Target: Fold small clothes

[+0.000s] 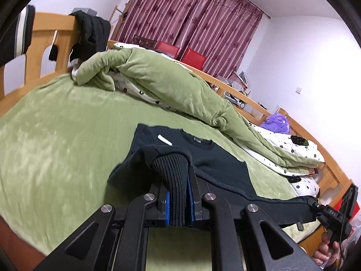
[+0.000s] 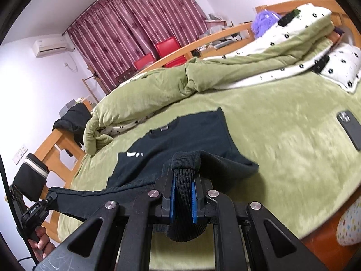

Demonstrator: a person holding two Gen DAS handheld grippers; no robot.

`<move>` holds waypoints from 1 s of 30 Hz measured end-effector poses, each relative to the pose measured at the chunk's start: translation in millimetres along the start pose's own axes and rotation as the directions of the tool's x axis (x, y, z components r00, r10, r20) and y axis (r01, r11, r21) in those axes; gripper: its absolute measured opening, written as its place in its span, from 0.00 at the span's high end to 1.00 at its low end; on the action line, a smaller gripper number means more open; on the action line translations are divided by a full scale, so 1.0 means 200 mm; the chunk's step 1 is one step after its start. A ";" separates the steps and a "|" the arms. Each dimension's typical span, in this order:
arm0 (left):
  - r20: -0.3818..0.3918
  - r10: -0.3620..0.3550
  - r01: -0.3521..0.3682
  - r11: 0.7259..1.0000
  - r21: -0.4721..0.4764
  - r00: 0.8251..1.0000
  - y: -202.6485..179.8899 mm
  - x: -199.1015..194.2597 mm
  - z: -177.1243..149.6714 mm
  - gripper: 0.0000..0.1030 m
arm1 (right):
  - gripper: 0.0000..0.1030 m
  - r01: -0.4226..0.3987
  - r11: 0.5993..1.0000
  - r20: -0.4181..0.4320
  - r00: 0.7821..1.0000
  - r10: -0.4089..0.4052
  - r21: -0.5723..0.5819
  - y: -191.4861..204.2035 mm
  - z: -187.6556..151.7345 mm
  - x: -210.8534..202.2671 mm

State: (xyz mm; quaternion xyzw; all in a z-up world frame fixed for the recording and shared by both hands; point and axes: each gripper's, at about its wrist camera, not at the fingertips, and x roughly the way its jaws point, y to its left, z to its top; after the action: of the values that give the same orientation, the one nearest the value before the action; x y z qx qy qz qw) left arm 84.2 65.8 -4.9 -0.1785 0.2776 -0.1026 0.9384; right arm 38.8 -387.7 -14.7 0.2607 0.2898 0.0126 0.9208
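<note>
A: What is the biggest thing here?

B: A big bed [image 1: 56, 122] with a soft green cover. It has a wooden frame [image 2: 61, 144] at one end. A puffy green quilt [image 1: 158, 76] is piled up along the far side of the bed. You can see white cloth with little black flowers under the quilt.

A: What is behind the bed?

B: Long dark red curtains [image 1: 191, 22] with stripes. Two red chairs [image 2: 167, 47] stand in front of them. A white air cooler [image 2: 50, 46] hangs high on the wall.

A: Where is the thing to fold?

B: It is a dark sweater [image 2: 180, 135]. Its body lies flat on the green cover, near the edge of the bed. The neck hole points to the quilt. The bottom of the sweater is lifted up off the bed and pulled tight between the two grippers.

A: What does the left gripper [image 1: 178, 201] do?

B: It is squeezed tight on the ribbed edge of the sweater. The cloth sits between its blue pads [image 1: 167, 205].

A: And the right gripper [image 2: 183, 201]?

B: The same. It pinches the ribbed edge on the other side, and some cloth hangs down below it.

A: Any small things?

B: A black jacket [image 1: 92, 33] hangs on the wooden frame. A fuzzy purple toy [image 1: 276, 122] sits at the far end of the bed. A dark phone [image 2: 349, 128] lies flat on the green cover, well apart from the sweater.
</note>
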 end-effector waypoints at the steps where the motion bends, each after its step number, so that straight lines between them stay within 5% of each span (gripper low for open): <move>1: 0.003 0.006 -0.007 1.000 0.007 1.000 -0.01 0.03 0.03 0.89 | 0.89 -0.001 1.000 0.008 1.000 0.001 -0.003 0.01 0.03 0.03; 15: -0.039 0.097 -0.095 0.994 0.056 0.994 -0.03 0.59 0.33 0.88 | 0.89 0.022 1.000 -0.020 1.000 -0.022 0.021 0.07 0.43 0.61; 30: -0.143 0.174 -0.155 0.979 0.131 0.974 -0.01 1.29 0.42 0.88 | 0.89 0.101 0.993 -0.111 0.988 -0.108 -0.067 0.04 0.62 1.28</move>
State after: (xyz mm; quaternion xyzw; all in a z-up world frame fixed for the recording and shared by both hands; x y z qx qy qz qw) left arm 345.0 12.7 -63.3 -0.0900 0.3563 -0.0542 0.9284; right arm 319.8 -395.0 -58.8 0.2155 0.3550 -0.0117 0.9096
